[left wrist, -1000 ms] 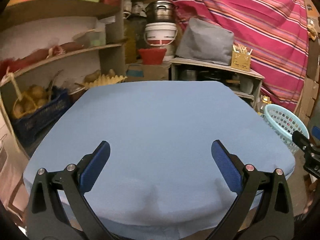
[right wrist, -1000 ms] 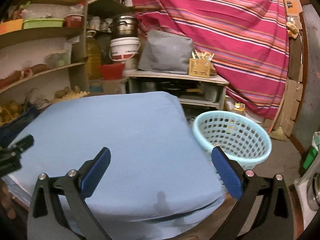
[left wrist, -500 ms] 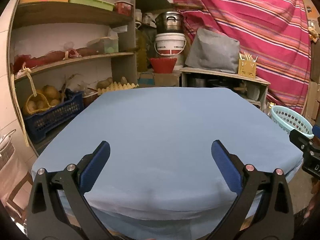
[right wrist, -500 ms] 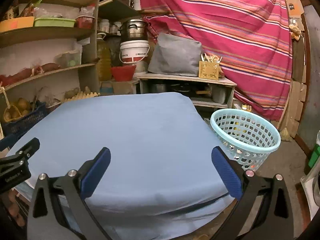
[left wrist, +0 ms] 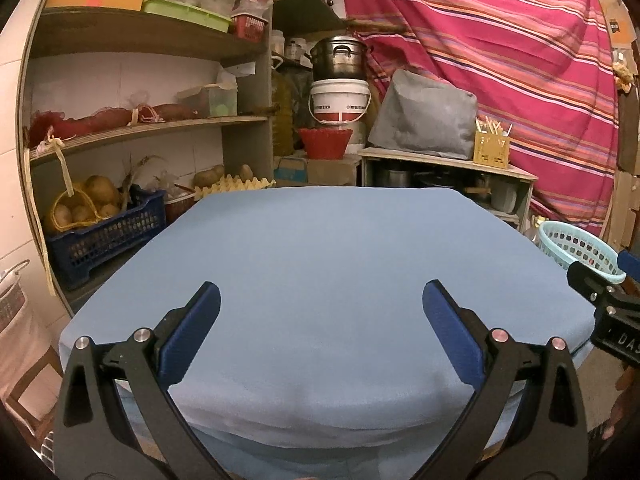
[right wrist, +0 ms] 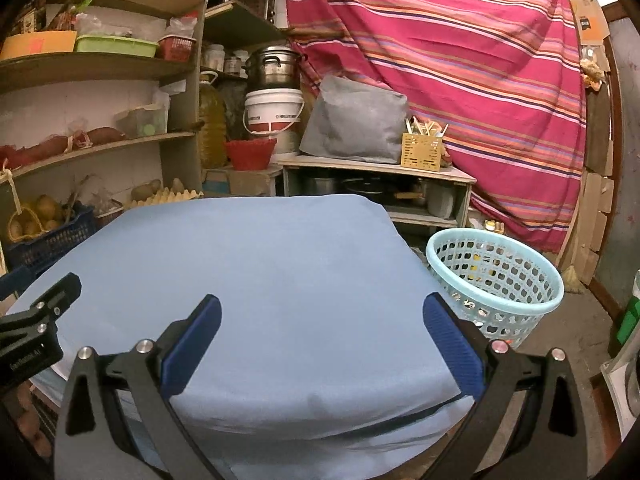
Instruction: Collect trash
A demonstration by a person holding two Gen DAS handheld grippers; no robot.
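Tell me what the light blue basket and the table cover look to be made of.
Basket: likely moulded plastic, with a smooth rolled rim and regular punched holes in the wall. Table cover: apparently matte woven cloth, with no shine and soft folds draping over the front edge.

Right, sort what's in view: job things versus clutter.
Job: basket, blue table, left gripper and right gripper, both open and empty.
Clutter: pot, white bucket, red bowl, egg tray, potatoes.

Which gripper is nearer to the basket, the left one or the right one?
Right. The right gripper hangs over the table's right edge, beside the basket. The left gripper is over the table's middle, with the right gripper between it and the basket.
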